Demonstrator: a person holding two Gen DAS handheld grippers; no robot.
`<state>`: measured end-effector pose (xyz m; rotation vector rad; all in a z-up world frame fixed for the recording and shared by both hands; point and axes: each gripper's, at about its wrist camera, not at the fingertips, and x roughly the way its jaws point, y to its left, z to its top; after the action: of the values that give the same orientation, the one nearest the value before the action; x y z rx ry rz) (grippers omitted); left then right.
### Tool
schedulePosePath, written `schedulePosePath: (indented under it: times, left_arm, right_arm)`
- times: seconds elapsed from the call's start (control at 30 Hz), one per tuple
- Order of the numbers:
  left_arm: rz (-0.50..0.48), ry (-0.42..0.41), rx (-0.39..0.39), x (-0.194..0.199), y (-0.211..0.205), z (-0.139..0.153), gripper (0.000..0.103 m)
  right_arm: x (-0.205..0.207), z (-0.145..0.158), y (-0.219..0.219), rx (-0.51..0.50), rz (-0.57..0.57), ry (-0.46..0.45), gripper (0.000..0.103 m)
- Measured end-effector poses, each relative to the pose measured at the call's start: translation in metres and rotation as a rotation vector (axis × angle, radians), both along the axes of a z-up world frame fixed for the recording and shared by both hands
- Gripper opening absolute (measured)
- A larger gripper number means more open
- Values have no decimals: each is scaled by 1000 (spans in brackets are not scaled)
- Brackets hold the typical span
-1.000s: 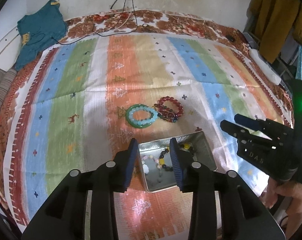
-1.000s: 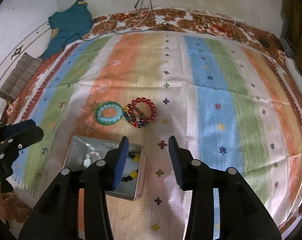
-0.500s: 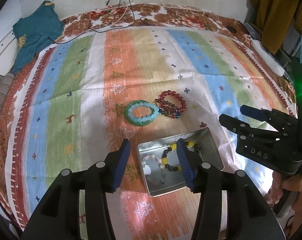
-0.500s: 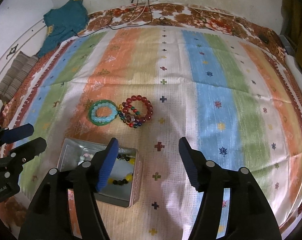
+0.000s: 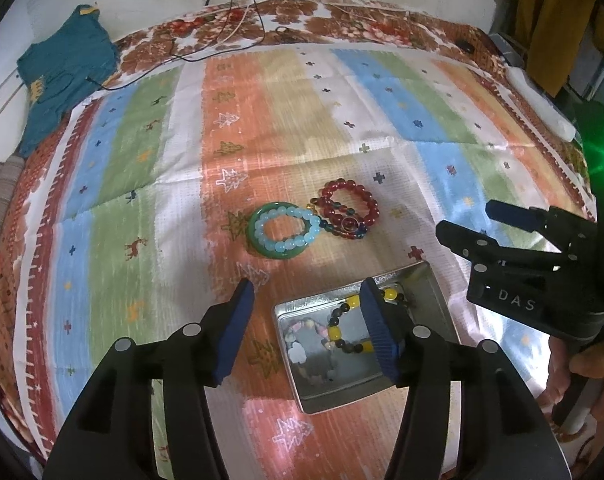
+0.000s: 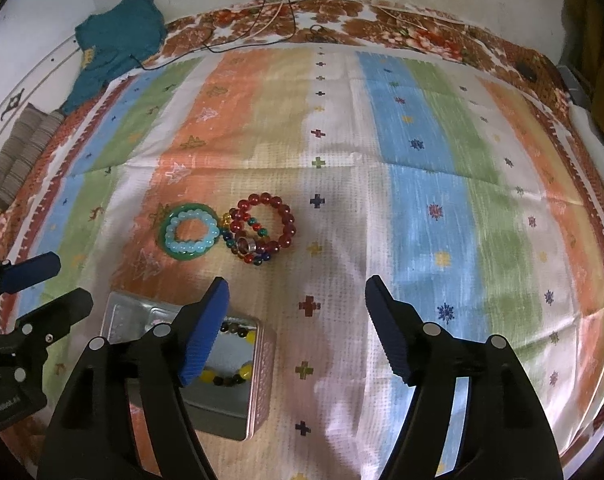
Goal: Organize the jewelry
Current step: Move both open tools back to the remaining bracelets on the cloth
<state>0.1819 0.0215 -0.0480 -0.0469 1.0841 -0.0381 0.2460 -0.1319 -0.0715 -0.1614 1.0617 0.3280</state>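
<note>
Nearest the cameras, the left gripper [image 5: 305, 312] and the right gripper [image 6: 296, 308] are seen pointing steeply down at a striped cloth [image 6: 421, 184]; the jaws of both are opening, and nothing is held between them. Just beyond the left gripper's fingers, an open metal tin [image 5: 437, 300] is shown lying on the cloth, with a black-and-yellow bead bracelet [image 5: 341, 326] and pale beads [image 5: 302, 328] inside. Farther off, outside the tin, a green bangle [image 5: 262, 246] encircled by a light-blue bead bracelet [image 5: 286, 226] is seen touching a cluster of red bead bracelets [image 5: 349, 208]. At the far edge, a teal garment [image 6: 118, 44] and cables [image 6: 262, 12] are visible.
</note>
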Motion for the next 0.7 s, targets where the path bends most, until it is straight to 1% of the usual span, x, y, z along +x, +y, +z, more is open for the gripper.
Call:
schedulePosePath:
  times: [0.1, 0.23, 0.5, 0.7]
  left_arm:
    - [-8, 10, 13, 5, 0, -4, 57]
    - [11, 32, 3, 13, 6, -13, 58]
    - [2, 67, 20, 30, 8, -28, 58]
    - [-15, 92, 29, 42, 5, -39, 58]
  right_arm:
    - [4, -1, 2, -8, 6, 2, 71]
    - [11, -3, 8, -15, 8, 1, 74]
    - [24, -19, 21, -53, 33, 15, 74]
    - [36, -29, 23, -51, 28, 44, 74]
